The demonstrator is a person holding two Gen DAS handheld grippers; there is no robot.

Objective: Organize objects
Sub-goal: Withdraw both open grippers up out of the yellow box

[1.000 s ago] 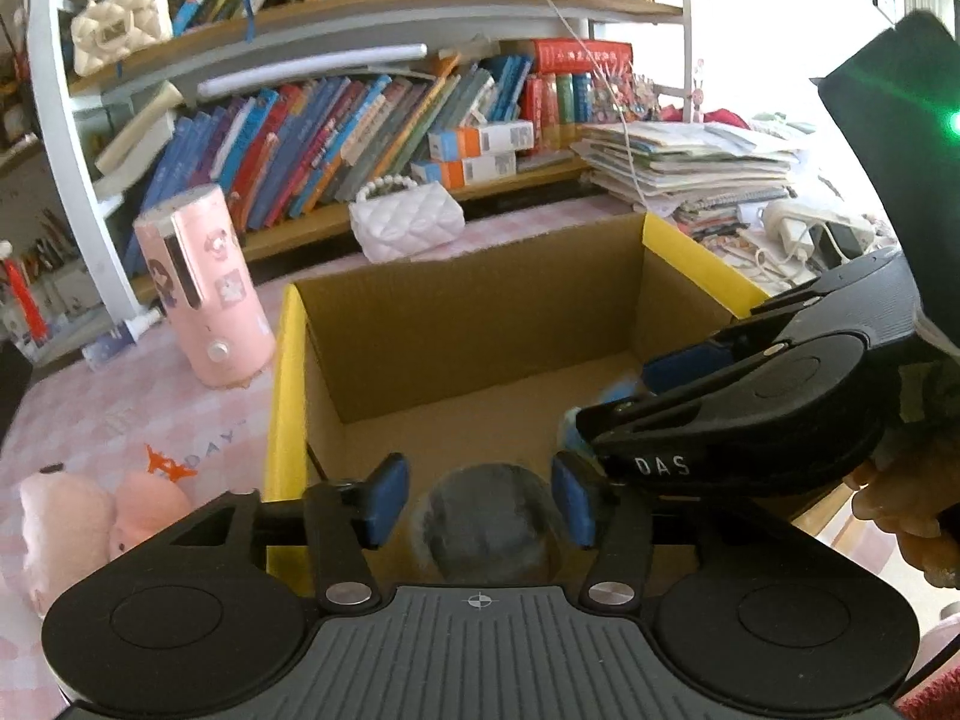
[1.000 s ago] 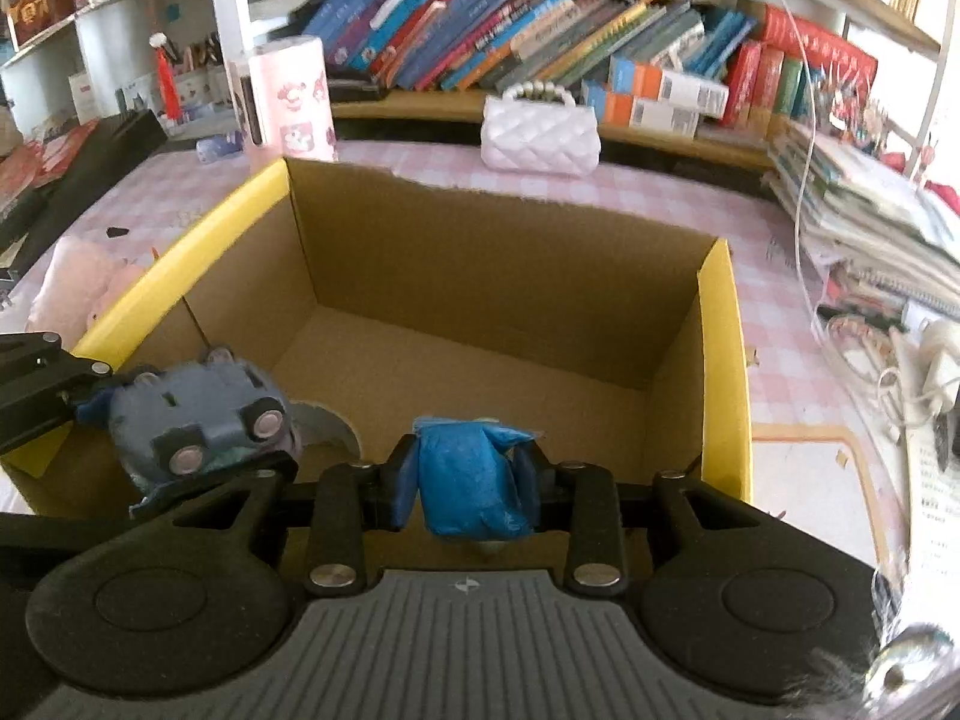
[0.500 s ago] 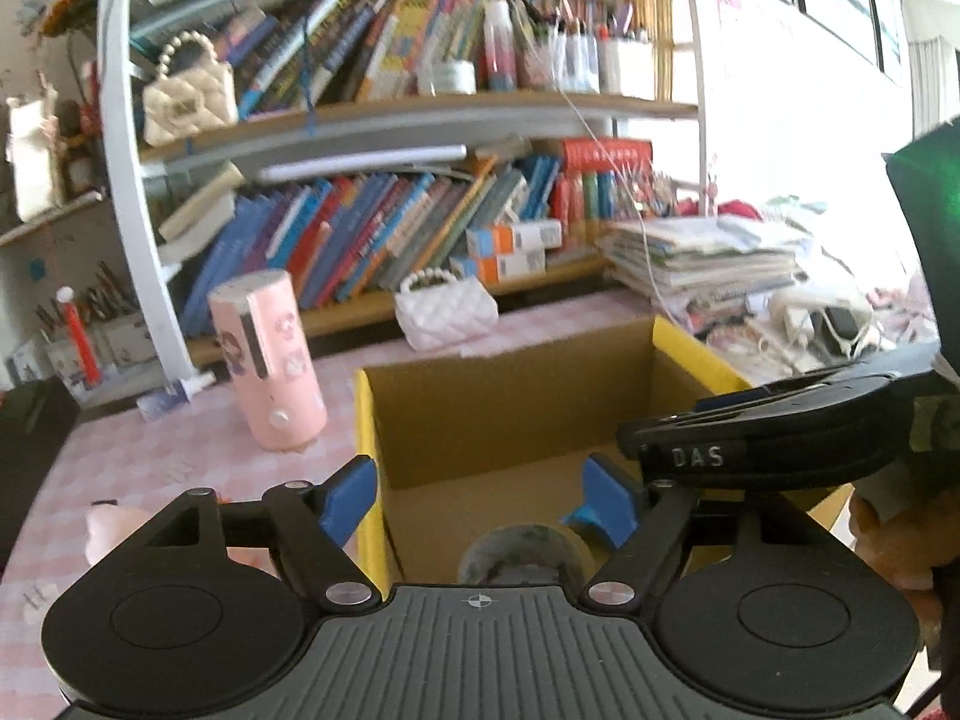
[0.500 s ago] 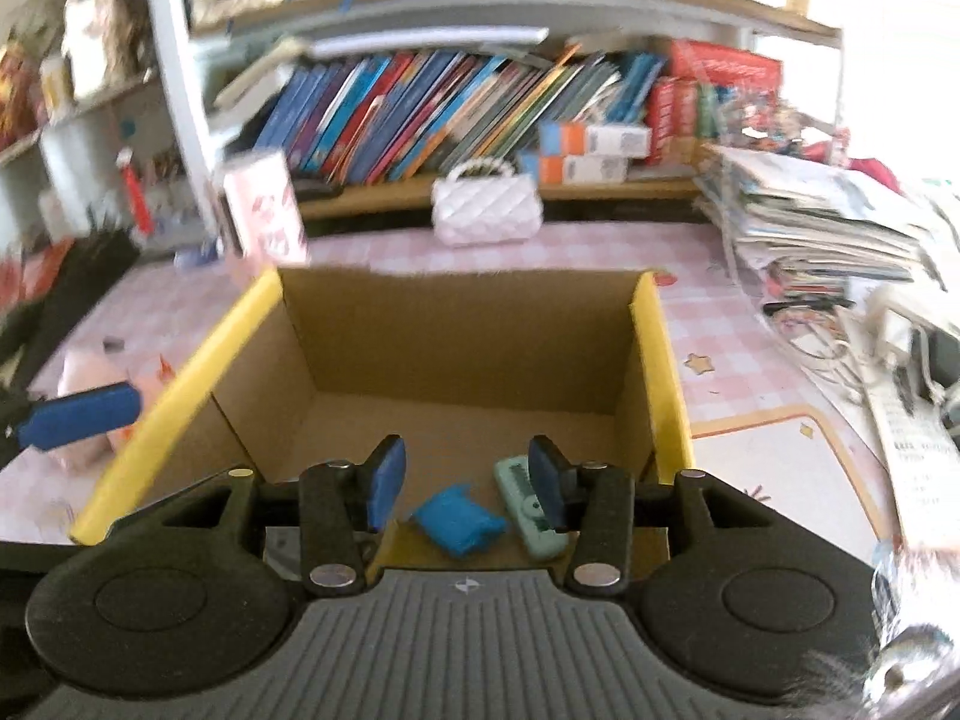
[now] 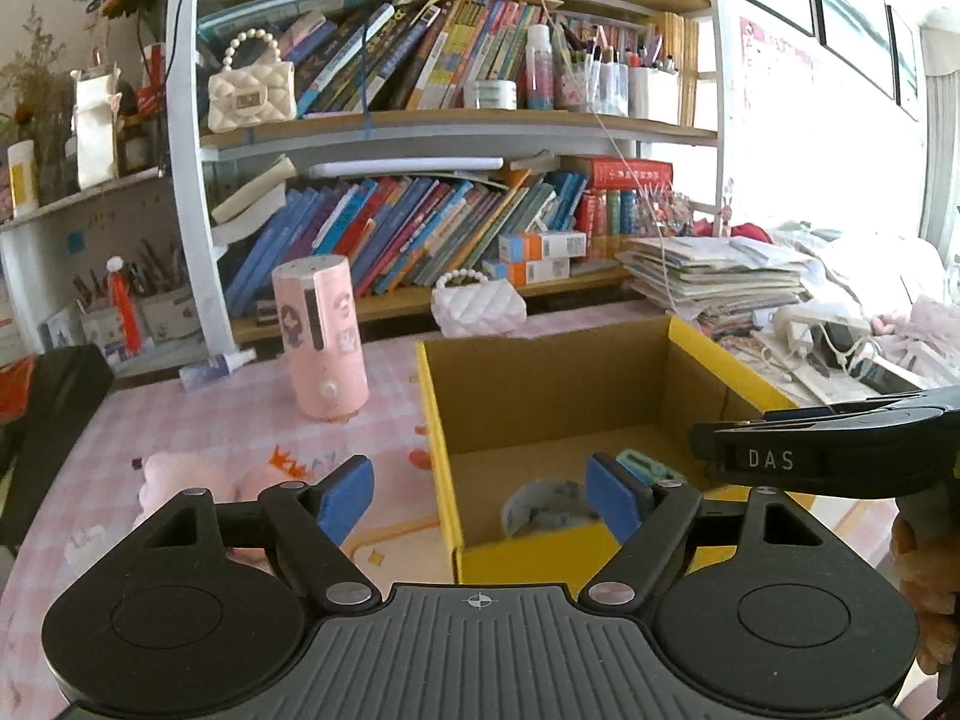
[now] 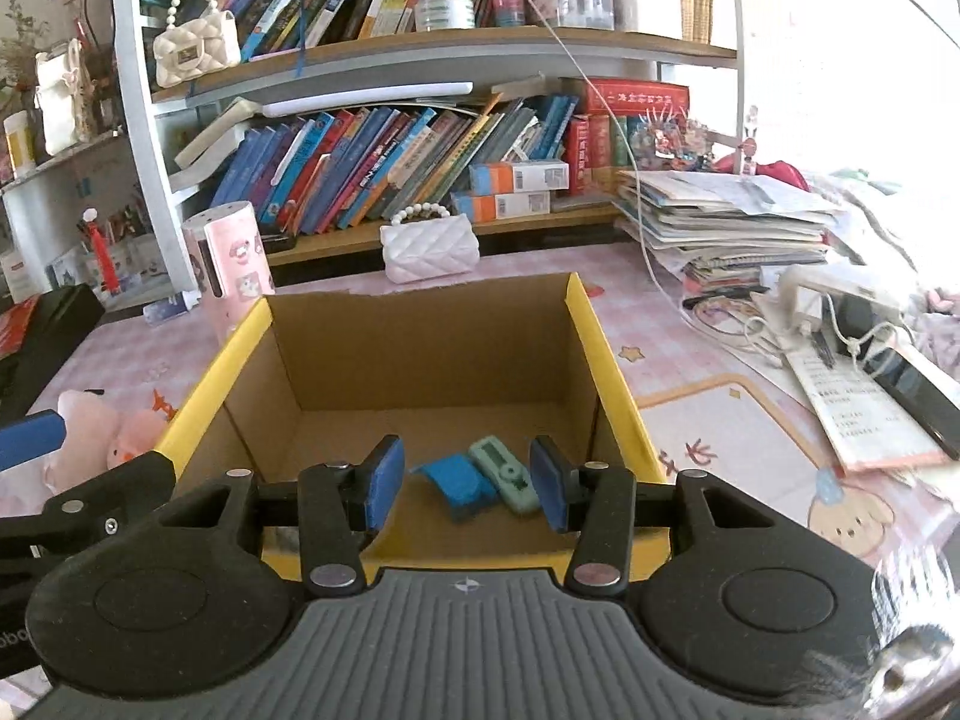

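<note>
A yellow-rimmed cardboard box (image 5: 708,348) (image 6: 600,336) stands open on the pink checked table. Inside lie a blue toy (image 6: 459,483), a mint green gadget (image 6: 504,474) (image 5: 645,468) and a grey-blue toy (image 5: 546,507). My left gripper (image 5: 480,501) is open and empty, above the box's near left corner. My right gripper (image 6: 465,480) is open and empty, above the box's near edge. The right gripper's body also shows at the right of the left wrist view (image 5: 840,450).
Pink plush toys (image 5: 180,480) (image 6: 102,426) lie left of the box. A pink cylinder (image 5: 321,336), a white quilted purse (image 5: 477,306), a bookshelf (image 5: 420,228) stand behind. Papers, cables and a phone (image 6: 912,384) clutter the right side.
Both grippers opened and dropped their toys into the box: the left let go of the grey-blue toy, the right the blue one. Both then rose and pulled back from the box.
</note>
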